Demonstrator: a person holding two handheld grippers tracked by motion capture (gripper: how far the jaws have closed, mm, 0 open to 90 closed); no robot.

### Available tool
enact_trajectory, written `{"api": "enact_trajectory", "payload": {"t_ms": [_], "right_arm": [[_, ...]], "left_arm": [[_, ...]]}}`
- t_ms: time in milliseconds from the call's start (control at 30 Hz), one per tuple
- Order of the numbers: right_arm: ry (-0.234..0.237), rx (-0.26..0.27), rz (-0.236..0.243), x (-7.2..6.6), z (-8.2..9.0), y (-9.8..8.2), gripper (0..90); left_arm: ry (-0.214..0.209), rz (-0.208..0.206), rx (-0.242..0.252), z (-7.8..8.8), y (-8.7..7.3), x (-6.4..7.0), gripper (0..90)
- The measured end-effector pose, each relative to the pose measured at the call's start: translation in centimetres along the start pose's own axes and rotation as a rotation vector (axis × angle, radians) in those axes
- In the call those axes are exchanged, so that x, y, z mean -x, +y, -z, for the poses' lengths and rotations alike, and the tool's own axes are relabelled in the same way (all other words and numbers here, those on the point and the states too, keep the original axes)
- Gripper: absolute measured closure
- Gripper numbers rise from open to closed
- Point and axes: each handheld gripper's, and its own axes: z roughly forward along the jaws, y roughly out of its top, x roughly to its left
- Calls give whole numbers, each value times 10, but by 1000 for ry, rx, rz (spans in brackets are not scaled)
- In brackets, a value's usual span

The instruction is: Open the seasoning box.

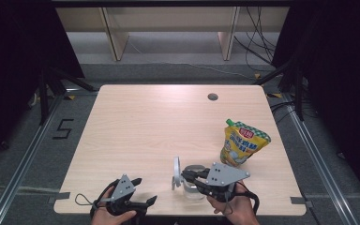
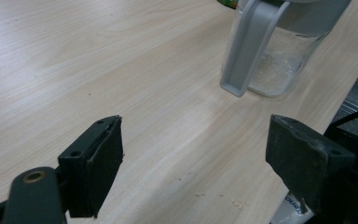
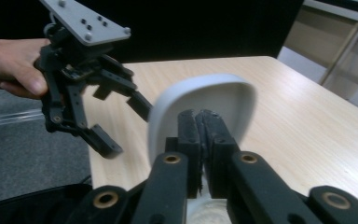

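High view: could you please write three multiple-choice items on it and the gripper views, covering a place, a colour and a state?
1. Where does the yellow pouch stand from the jar?
A. farther back, to the right
B. inside it
C. to its left
2. What colour is the jar's lid?
A. red
B. grey
C. green
3. How are the left tongs?
A. shut on the pouch
B. shut on the lid
C. open, empty

A: the high view shows it there.
B: it is grey in each view.
C: bare table shows between the jaws.

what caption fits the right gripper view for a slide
Right tool shut by the jar's raised grey lid, left tool open beyond it over the table.
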Motion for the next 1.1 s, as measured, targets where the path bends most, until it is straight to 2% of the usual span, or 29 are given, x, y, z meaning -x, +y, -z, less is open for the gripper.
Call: {"api": "enact_trajectory", "payload": {"t_ms": [67,100,167,200,233,333,367,400,433,467,500,533,567,633,667,700,767,800,833,900,933,1000,1033,1100], "right_arm": [[-18,14,-28,5,7,-6,784],[-18,15,-44,10,12,-10,714],[-68,15,-34,16,24,-20,638],[-81,16,-56,17,31,-25,608],[-94,15,-74,19,37,-30,588],[-150,22,-92,30,56,-45,527],[-157,24,-134,31,61,-51,515],[-193,34,-142,34,66,-57,494],[-193,34,-142,34,66,-57,494],[-203,8,-183,36,77,-67,464],[-217,9,-179,39,81,-71,446],[-217,9,-179,39,81,-71,446],[-237,-11,-245,39,89,-79,423],[-260,-4,-226,45,94,-85,412],[-286,-20,-264,44,97,-89,407],[-295,-26,-266,48,98,-92,398],[-322,-39,-280,54,101,-100,387],[-344,-44,-303,55,102,-102,372],[-345,-54,-337,57,102,-105,357],[-363,-58,-334,61,104,-108,356],[-386,-60,-355,65,107,-114,330],[-388,-58,-353,67,107,-116,313],[-407,-54,-362,71,110,-118,293],[-424,-49,-346,74,112,-120,268]], "left_arm": [[-1,4,0,0,0,0,178],[-2,9,13,-1,0,0,178],[2,-5,17,0,0,0,176],[4,0,22,-1,0,0,175],[9,-13,12,0,0,-1,174],[11,-7,18,-3,-1,1,174],[8,-1,18,-3,-2,1,174],[8,-1,18,-3,-2,1,174],[7,-10,10,-3,-1,1,174],[12,-18,13,-3,-1,1,174],[13,-35,16,-3,0,0,174],[13,-35,16,-3,0,0,174],[13,3,25,-4,-1,2,174],[11,8,31,-5,-1,2,174],[16,-10,27,-4,0,2,174],[13,12,27,-5,0,4,174],[7,-1,26,-6,0,2,174],[7,6,31,-6,0,3,174],[10,-5,24,-6,0,2,175],[10,-6,16,-6,1,2,174],[13,0,20,-7,1,3,174],[10,-2,22,-8,1,3,174],[10,-8,23,-8,2,3,175],[11,-34,18,-8,2,2,175]]}}
